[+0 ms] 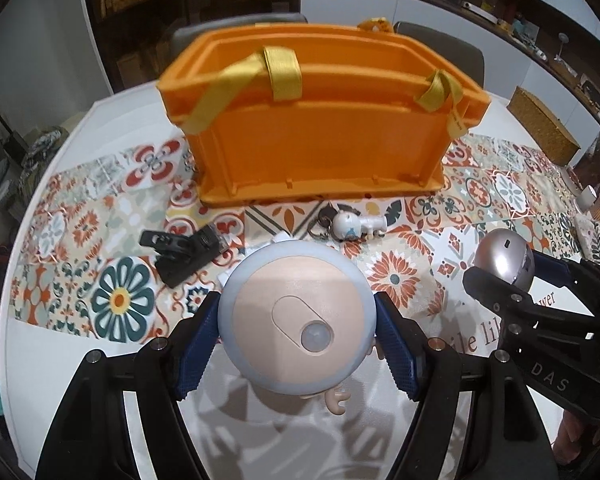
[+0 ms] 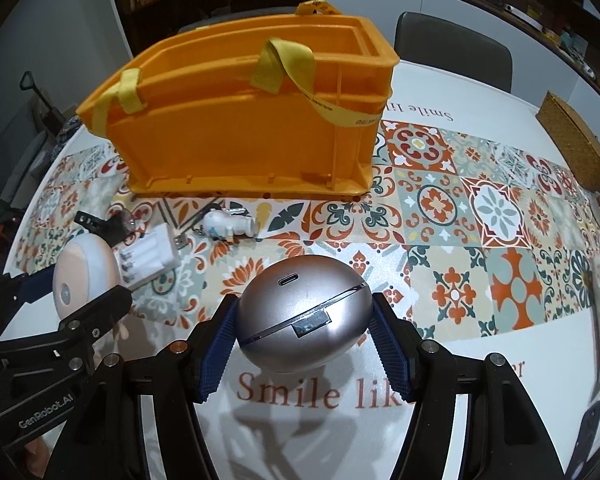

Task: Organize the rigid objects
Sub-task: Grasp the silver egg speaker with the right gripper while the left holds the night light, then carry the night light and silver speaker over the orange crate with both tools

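Clamped between the ribbed blue pads of the left gripper (image 1: 296,344): a round, matte motion-sensor night light (image 1: 296,320), held above the table. Pinched in the narrowly parted right gripper (image 2: 304,320): a smooth silver egg-shaped case (image 2: 304,314). Beyond, on the tile-patterned tablecloth (image 2: 440,208): white battery charger (image 2: 152,256), small white figurine keychain (image 2: 228,226), black clip (image 1: 180,252). Farther back: rigid orange plastic crate (image 1: 320,120) with yellow straps, interior unseen.

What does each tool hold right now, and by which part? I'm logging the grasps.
Left tool: the round sensor light, pinched at its opposite side edges. Right tool: the silver egg-shaped case, pinched at its two ends.
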